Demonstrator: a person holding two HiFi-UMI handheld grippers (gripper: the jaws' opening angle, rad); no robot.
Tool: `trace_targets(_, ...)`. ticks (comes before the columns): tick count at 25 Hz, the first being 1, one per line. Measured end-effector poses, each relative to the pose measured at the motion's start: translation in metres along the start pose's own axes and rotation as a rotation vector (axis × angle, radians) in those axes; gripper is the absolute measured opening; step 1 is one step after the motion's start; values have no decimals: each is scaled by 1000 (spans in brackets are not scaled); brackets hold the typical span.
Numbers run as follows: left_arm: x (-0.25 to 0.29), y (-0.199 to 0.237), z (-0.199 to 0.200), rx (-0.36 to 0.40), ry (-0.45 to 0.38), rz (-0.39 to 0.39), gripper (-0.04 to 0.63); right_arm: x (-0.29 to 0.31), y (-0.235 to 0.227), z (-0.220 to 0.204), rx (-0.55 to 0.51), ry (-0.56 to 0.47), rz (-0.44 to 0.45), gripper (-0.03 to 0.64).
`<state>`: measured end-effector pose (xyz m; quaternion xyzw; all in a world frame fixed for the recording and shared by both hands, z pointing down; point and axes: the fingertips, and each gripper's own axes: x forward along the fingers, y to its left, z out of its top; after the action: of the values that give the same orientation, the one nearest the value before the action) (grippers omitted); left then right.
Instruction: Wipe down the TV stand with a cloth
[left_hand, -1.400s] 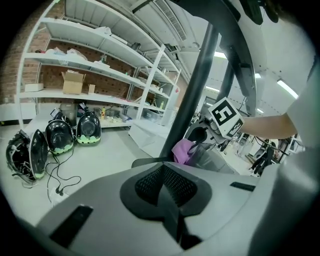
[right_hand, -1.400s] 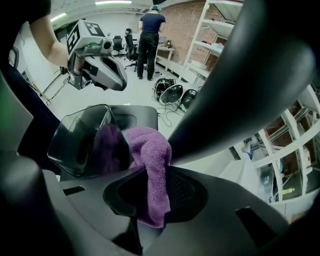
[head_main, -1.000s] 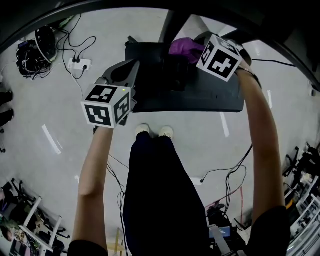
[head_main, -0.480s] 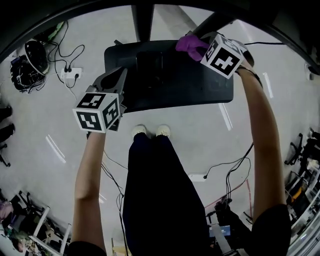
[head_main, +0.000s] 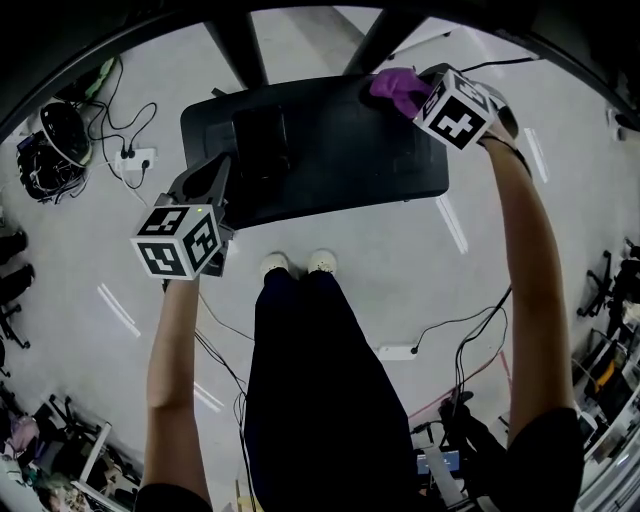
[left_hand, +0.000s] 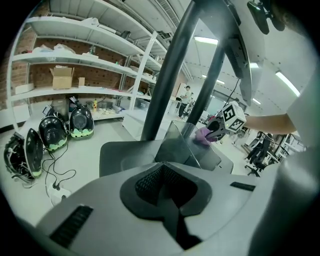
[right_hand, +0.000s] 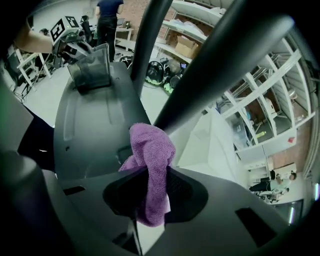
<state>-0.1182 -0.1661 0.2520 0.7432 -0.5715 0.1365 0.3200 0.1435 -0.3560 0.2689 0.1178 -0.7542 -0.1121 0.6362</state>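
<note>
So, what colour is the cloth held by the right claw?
Purple. The cloth shows best in the right gripper view, pinched in the right claw.

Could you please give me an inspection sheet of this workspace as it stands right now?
Surface: black TV stand base on a grey floor; two dark posts rise at its far edge.
Job's things: purple cloth, bunched, at the base's far right corner.
Clutter: a smoky see-through holder on the base; nothing else seen.
Grippers: right gripper shut on the cloth; left gripper shut, empty, at the base's left edge.
Cables: power strip with leads left of the base; loose cables on the floor at right.
Surroundings: shelving along a wall.
</note>
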Motion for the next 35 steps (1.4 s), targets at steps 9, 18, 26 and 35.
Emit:
trace_targets(9,1,-10,-5,-55,-12,24,6,-11,-39,-64,82,114,-166,101)
trace_targets(18,-13,-7,3,-73,-60,14,6,-56,2,-27,237,-31,-200,103)
trace_targets(26,-48,13,-2,10,-34,-25,6,-112,98,81,641,-295,-95,103)
trace_targets(35,-99,43,-3,-33,-51,-75,6,-148,197,231,1015,-474,203,103)
